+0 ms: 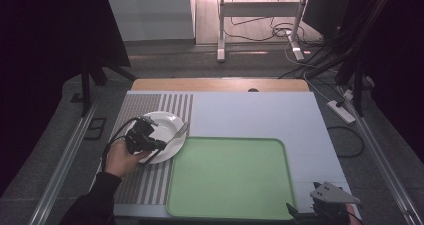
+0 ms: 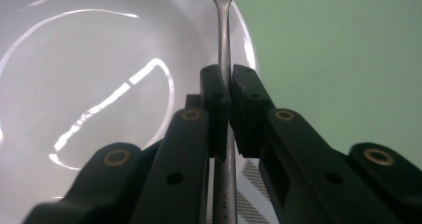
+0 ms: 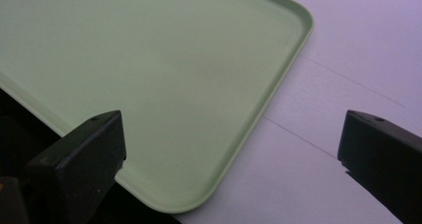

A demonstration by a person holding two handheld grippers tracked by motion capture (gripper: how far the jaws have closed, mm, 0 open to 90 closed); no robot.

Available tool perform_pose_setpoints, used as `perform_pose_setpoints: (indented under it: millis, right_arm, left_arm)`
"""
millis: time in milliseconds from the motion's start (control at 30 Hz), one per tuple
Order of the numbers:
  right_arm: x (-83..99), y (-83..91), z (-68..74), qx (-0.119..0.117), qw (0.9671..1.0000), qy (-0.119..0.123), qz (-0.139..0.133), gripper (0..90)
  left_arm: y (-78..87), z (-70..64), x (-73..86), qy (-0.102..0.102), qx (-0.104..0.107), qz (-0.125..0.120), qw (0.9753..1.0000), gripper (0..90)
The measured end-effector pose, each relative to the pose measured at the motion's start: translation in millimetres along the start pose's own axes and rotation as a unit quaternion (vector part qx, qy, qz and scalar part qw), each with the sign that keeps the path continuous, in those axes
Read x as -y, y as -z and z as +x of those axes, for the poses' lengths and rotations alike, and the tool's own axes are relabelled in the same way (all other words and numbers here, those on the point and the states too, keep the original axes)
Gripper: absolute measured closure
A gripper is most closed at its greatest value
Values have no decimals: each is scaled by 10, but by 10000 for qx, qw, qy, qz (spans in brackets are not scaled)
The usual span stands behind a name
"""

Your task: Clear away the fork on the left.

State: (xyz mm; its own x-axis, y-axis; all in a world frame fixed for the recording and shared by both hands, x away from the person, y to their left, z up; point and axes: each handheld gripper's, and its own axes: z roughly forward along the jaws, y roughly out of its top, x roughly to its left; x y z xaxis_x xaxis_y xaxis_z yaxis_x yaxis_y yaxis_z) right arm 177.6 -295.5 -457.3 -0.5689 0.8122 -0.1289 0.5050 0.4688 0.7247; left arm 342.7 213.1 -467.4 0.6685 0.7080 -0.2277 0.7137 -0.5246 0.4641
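Note:
A white plate (image 1: 162, 122) lies on the striped mat at the table's left, its right rim by the green tray (image 1: 230, 177). A metal fork (image 1: 176, 136) slants over the plate's right rim. My left gripper (image 1: 157, 145) is shut on the fork's handle (image 2: 224, 50), over the plate's near side. In the left gripper view the plate (image 2: 99, 84) is at left and the tray (image 2: 338, 59) at right. My right gripper (image 1: 312, 212) stands open at the table's front right, by the tray's near right corner (image 3: 199, 194), with nothing between its jaws.
A grey-and-white striped mat (image 1: 150, 180) lies under the plate at the left. Bare pale tabletop (image 1: 260, 112) stretches behind and right of the tray. A wooden strip (image 1: 220, 84) edges the far side. Cables and a power strip (image 1: 341, 111) lie on the floor beyond.

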Motion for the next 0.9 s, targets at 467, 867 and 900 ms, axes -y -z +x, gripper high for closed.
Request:
perform_pose_setpoints:
  millis: [467, 867, 900]
  right_arm:
    - [-2, -1, 8, -5, 10000, 43, -1, 0]
    - [-6, -9, 19, 2, 9999, 102, 14, 0]
    - [-6, -9, 20, 0, 9999, 105, 15, 0]
  left_arm:
    - [-135, -386, 71, 74, 157, -9, 9998, 849]
    - [-384, -783, 8, -23, 211, 149, 9997, 848]
    - [-409, -810, 1, -22, 209, 168, 9996, 848]
